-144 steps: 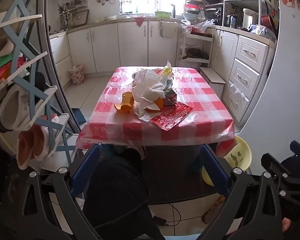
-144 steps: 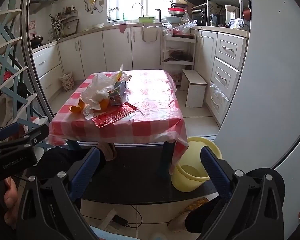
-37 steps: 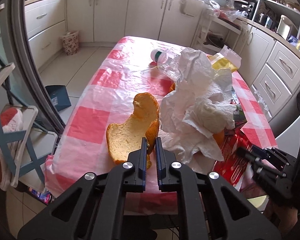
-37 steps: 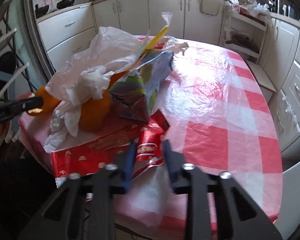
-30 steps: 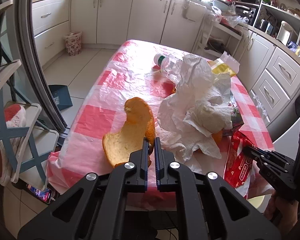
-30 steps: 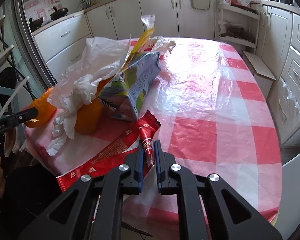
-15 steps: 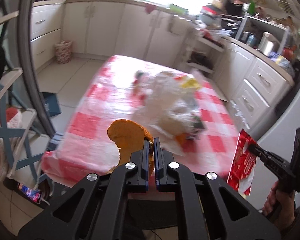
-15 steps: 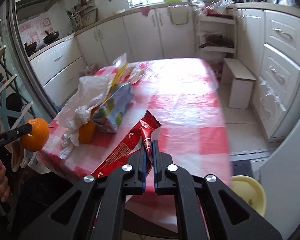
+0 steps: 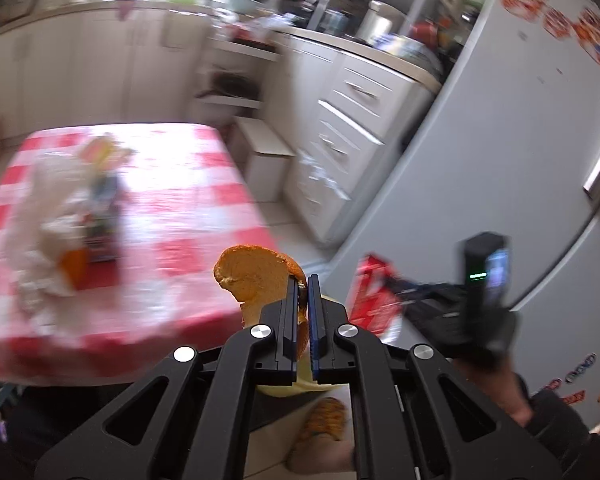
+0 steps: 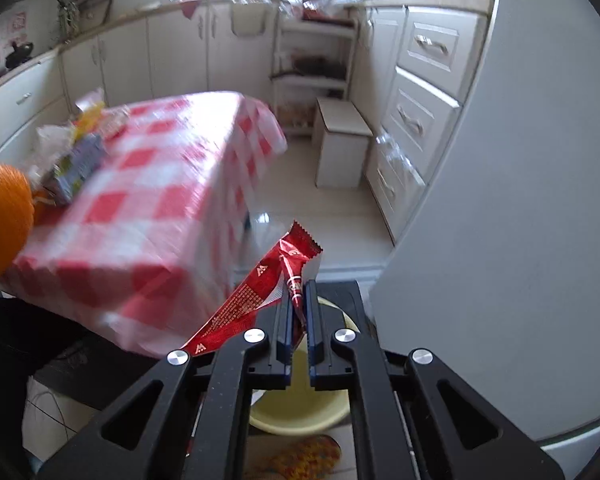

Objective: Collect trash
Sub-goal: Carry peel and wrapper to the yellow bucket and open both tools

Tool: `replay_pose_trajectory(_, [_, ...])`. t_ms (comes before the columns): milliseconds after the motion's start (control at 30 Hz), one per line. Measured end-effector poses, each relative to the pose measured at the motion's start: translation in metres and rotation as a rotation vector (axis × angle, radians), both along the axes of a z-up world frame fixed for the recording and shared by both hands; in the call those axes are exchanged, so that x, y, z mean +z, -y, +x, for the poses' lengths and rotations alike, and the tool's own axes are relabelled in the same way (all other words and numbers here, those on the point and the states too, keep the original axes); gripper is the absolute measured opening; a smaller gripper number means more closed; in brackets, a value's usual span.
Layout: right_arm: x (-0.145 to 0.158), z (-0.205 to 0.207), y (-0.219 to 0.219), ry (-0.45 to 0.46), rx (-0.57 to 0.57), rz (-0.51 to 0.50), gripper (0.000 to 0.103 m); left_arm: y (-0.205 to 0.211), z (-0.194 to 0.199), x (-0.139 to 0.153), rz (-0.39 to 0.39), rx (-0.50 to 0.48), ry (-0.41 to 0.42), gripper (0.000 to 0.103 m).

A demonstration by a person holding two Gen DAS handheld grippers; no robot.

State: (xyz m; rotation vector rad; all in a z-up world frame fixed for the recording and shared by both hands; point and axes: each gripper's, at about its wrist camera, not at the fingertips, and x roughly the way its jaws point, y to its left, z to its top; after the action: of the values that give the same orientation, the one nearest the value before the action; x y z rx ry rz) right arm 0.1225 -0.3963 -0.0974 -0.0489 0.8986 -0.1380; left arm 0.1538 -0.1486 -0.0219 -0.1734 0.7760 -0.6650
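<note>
My left gripper (image 9: 302,280) is shut on a large orange peel (image 9: 256,276) and holds it in the air past the table's right corner. The peel also shows at the left edge of the right wrist view (image 10: 2,220). My right gripper (image 10: 299,286) is shut on a red foil wrapper (image 10: 268,292), held above a yellow bucket (image 10: 300,408) on the floor. The wrapper shows in the left wrist view too (image 9: 374,296). A pile of white paper, a carton and an orange (image 9: 60,220) lies on the red-checked table (image 9: 172,208).
A grey fridge (image 10: 520,200) stands close on the right. White cabinets with drawers (image 10: 416,92) and a small white stool (image 10: 342,144) line the far side. A slippered foot (image 10: 300,460) is by the bucket.
Both grippers have swung right, away from the table. The peel and the wrapper have come with them, and the yellow bucket now lies under my right gripper.
</note>
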Motion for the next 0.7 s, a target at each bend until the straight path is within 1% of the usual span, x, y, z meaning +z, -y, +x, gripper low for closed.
replay_pose_trajectory(100, [-0.028,0.012,0.022,-0.079,-0.048,0.023,0.006,0.039,-0.001,-0.005,-0.02,-0.06,-0.022,0.004])
replay_pose_trajectory(133, [-0.033,0.015,0.026,-0.095,-0.057,0.034,0.006,0.056,0.001,-0.01,-0.033,-0.086,-0.039,0.004])
replay_pose_trajectory(267, [-0.047,0.027,0.04,-0.139,-0.085,0.107,0.008,0.091,0.011,-0.028,-0.065,-0.136,-0.104,0.004])
replay_pose_trajectory(333, [-0.049,0.032,0.042,-0.142,-0.097,0.128,0.016,0.107,0.017,-0.037,-0.081,-0.153,-0.142,0.004])
replay_pose_trajectory(400, [-0.051,0.033,0.046,-0.141,-0.105,0.153,0.022,0.121,0.022,-0.045,-0.092,-0.166,-0.167,0.004])
replay_pose_trajectory(467, [-0.052,0.034,0.049,-0.142,-0.119,0.178,0.025,0.134,0.025,-0.052,-0.1,-0.173,-0.19,0.004])
replay_pose_trajectory(567, [-0.057,0.032,0.059,-0.157,-0.148,0.212,0.032,0.145,0.037,-0.072,-0.095,-0.169,-0.232,0.004])
replay_pose_trajectory(633, [-0.06,0.032,0.066,-0.158,-0.17,0.237,0.045,0.154,0.045,-0.088,-0.088,-0.158,-0.265,0.004])
replay_pose_trajectory(700, [-0.06,0.031,0.071,-0.162,-0.185,0.252,0.051,0.159,0.052,-0.104,-0.069,-0.151,-0.288,0.004])
